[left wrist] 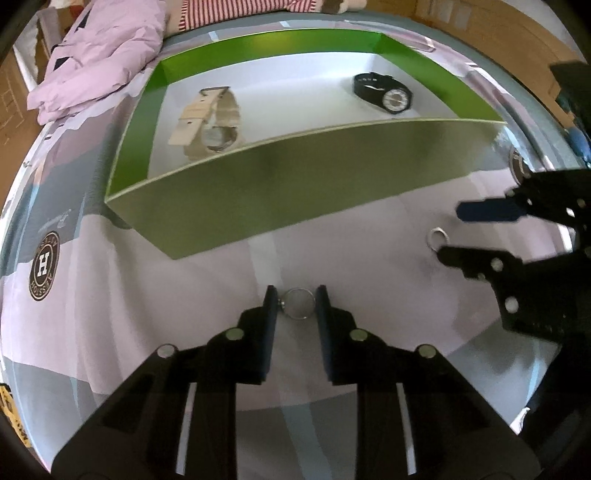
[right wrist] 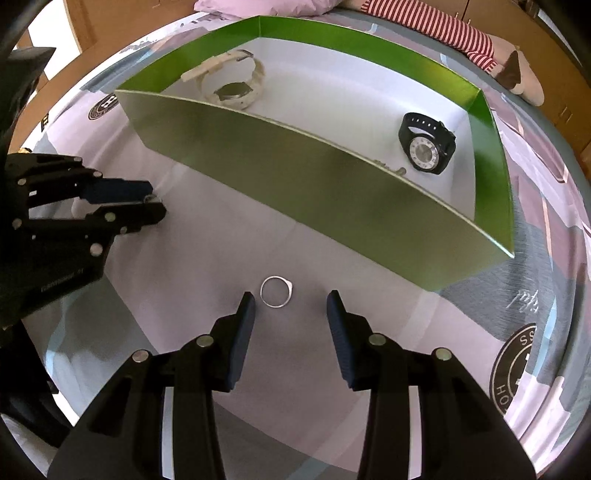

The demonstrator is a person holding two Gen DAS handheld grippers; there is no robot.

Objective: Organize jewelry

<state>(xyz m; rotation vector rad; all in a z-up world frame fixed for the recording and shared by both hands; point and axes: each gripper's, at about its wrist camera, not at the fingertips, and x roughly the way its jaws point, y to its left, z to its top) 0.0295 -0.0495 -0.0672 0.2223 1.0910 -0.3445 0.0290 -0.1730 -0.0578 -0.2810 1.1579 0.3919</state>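
Observation:
A green open box [left wrist: 258,192] lies on the bedsheet and holds a beige watch [left wrist: 210,122] at its left and a black watch [left wrist: 384,94] at its right. My left gripper [left wrist: 295,301] is shut on a silver ring [left wrist: 298,303] low over the sheet. My right gripper [right wrist: 291,306] is open, its fingers either side of a second silver ring [right wrist: 276,291] lying flat on the sheet. In the right wrist view the box [right wrist: 314,184], beige watch [right wrist: 236,85], black watch [right wrist: 424,142] and left gripper [right wrist: 155,205] show. The right gripper [left wrist: 448,234] shows beside that second ring [left wrist: 437,236].
A lilac quilt [left wrist: 99,55] is bunched at the far left. A red-striped plush [right wrist: 458,35] lies behind the box. A round metal item [left wrist: 517,166] lies by the box's right end. Wooden furniture [left wrist: 498,22] borders the bed.

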